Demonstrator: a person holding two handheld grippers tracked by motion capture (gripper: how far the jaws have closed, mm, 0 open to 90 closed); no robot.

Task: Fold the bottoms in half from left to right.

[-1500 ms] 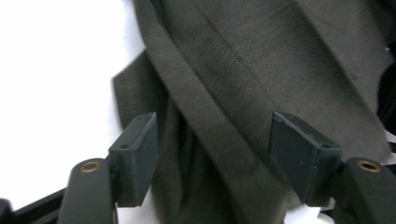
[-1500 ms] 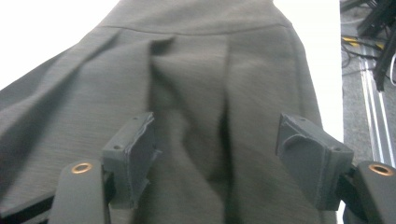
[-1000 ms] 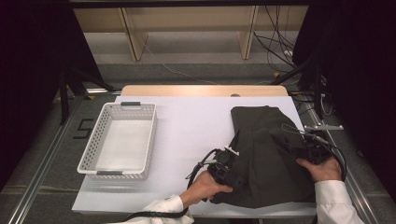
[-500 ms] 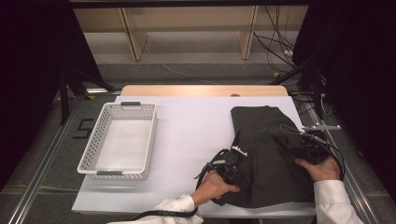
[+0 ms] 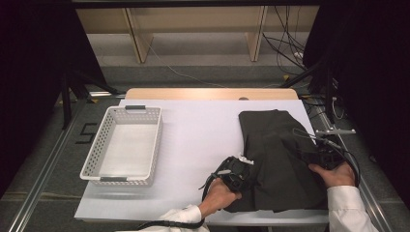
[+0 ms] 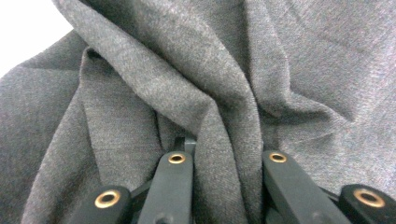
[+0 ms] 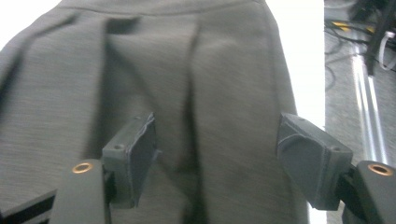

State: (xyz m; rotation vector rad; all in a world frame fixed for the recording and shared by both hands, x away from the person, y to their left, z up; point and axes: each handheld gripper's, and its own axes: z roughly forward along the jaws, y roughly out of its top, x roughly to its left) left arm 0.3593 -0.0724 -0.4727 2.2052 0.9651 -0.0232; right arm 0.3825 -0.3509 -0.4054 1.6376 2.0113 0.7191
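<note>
- High view: a dark grey garment (image 5: 278, 159) lies folded on the right part of the white table (image 5: 203, 140), well apart from the white perforated basket (image 5: 123, 145) on the table's left part. The left gripper (image 5: 240, 172) sits at the garment's near-left edge, and the right gripper (image 5: 323, 155) rests at the garment's right edge, each carried by a hand in a white sleeve.
- High view, change: compared with a second ago, the left gripper has crept a little inward onto the garment's edge, and its jaws have just been closing. The right gripper stays put at the garment's right side.
- Left gripper view: the 2 black jaws stand close together with a raised ridge of the garment (image 6: 224, 140) bunched between them, so the fingers pinch a fold of cloth. A corner of the table shows white beyond the garment, top left.
- Right gripper view: the 2 jaws are spread wide above the garment (image 7: 187, 93), pads well apart and pressing on nothing; flat cloth lies between them.
- Judgement: the fresh pinch probably means the left side is now secured for lifting or folding, while the right side still needs its grip.
- Writing: no brand or label on the garment can be read. On the floor just left of the basket a marking like a 5 (image 5: 87, 134) shows.
</note>
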